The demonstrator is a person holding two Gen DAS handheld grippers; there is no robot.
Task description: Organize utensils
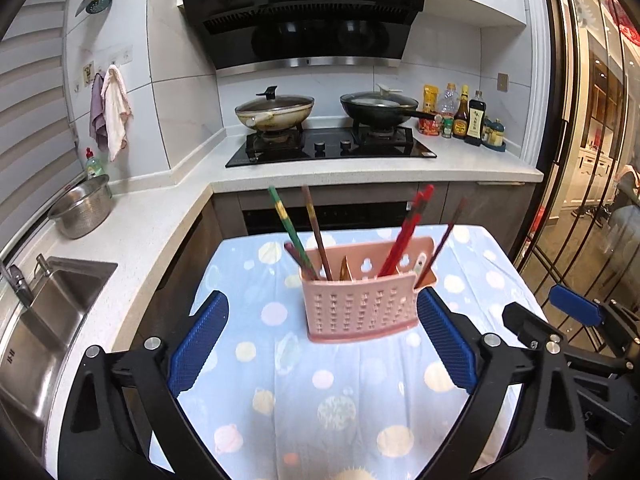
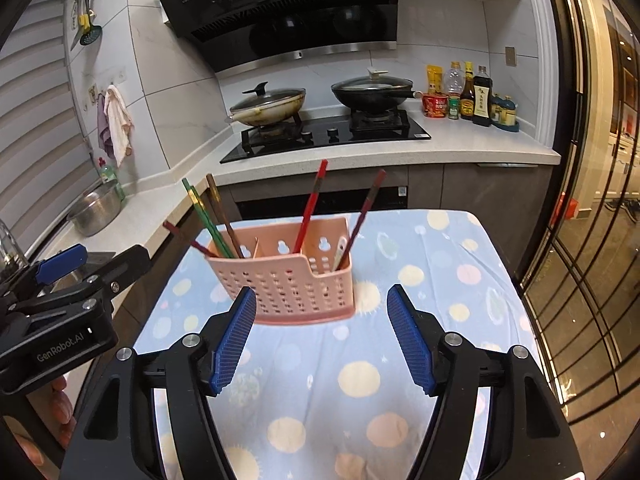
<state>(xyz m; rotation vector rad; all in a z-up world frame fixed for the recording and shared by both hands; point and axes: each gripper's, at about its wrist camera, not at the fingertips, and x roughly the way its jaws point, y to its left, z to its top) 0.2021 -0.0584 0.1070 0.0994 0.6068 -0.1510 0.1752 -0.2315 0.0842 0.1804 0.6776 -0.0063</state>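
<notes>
A pink perforated utensil holder (image 1: 360,304) (image 2: 286,280) stands upright on the table with the blue dotted cloth (image 1: 340,400) (image 2: 360,380). Several chopsticks stand in it: green (image 1: 286,224) (image 2: 204,216) and brown (image 1: 316,232) ones in the left compartment, red (image 1: 406,236) (image 2: 312,208) and dark ones (image 1: 444,240) (image 2: 364,212) in the right. My left gripper (image 1: 322,340) is open and empty, just in front of the holder. My right gripper (image 2: 322,336) is open and empty, in front of the holder's right end; it also shows in the left wrist view (image 1: 576,312).
Behind the table runs a white counter (image 1: 380,168) with a gas hob, a cream wok (image 1: 274,110) and a black pan (image 1: 380,108). Sauce bottles (image 1: 466,116) stand at its right. A steel colander (image 1: 82,208) and sink (image 1: 44,320) lie left. Glass doors (image 1: 592,160) are right.
</notes>
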